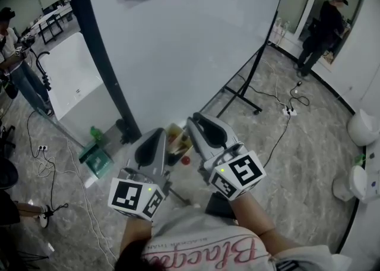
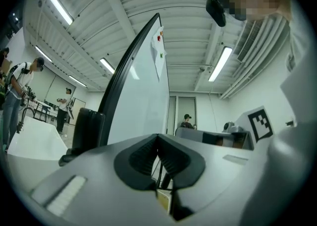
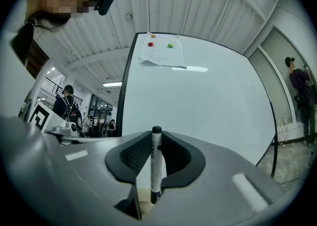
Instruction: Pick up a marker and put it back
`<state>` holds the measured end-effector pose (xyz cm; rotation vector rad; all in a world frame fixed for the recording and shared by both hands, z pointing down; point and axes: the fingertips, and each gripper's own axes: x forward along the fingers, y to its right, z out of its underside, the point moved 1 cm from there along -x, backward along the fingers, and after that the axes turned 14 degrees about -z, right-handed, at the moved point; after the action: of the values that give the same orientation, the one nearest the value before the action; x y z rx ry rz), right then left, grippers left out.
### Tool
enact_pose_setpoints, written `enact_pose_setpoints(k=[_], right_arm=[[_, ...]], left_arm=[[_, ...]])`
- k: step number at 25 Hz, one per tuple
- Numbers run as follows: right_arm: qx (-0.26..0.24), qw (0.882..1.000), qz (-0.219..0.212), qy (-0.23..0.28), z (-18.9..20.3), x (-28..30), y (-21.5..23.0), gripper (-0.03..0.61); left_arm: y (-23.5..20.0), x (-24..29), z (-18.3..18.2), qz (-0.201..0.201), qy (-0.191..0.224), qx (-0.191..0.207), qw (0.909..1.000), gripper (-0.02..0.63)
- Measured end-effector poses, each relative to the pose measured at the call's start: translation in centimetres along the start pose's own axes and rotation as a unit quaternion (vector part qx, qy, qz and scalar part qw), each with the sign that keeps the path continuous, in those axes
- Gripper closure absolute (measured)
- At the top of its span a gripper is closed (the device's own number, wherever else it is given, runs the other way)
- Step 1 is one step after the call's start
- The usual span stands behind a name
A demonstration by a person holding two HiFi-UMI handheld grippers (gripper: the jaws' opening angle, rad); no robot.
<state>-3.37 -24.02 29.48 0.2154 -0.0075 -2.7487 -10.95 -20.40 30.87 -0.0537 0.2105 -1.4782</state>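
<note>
The right tool (image 3: 155, 138) grips a slim white marker with a black cap (image 3: 156, 166). Its jaws are closed on the barrel, and the marker stands upright between the ribbed black pads. The left tool (image 2: 158, 141) has its jaws pressed together with nothing between them. Both tools sit side by side before a large white board on a black stand (image 1: 178, 50), near its lower edge.

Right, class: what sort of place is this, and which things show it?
Probably an office or lab workroom: a big standing whiteboard, a power strip with cables on the floor, and long tables beyond.
</note>
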Motion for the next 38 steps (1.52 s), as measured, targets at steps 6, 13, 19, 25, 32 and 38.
enact_pose_setpoints(k=[6, 13, 19, 25, 32, 38], right_arm=[[0.040, 0.997, 0.003, -0.067, 5.5, 1.5, 1.9, 0.514], [0.097, 0.988, 0.001, -0.123, 10.0, 2.1, 2.9, 0.514], [0.114, 0.982, 0.005, -0.151, 12.4, 2.4, 3.5, 0.512], [0.121, 0.980, 0.014, -0.157, 13.6, 2.3, 4.2, 0.509], [0.091, 0.981, 0.013, -0.170, 13.8, 2.6, 4.5, 0.400], [0.063, 0.989, 0.007, -0.134, 10.4, 1.9, 3.5, 0.364]], left_arm=[[-0.5, 0.1, 0.6, -0.008, -0.008, -0.006, 0.9999, 0.614], [-1.0, 0.1, 1.3, -0.018, -0.015, -0.015, 0.9996, 0.614], [-1.1, 0.0, 1.5, -0.023, -0.017, -0.013, 0.9995, 0.615], [-0.9, 0.0, 1.6, -0.025, -0.018, -0.011, 0.9995, 0.614], [-0.8, 0.3, 1.6, -0.024, -0.017, -0.010, 0.9995, 0.615], [-1.0, 0.3, 1.8, -0.025, -0.018, -0.011, 0.9994, 0.614]])
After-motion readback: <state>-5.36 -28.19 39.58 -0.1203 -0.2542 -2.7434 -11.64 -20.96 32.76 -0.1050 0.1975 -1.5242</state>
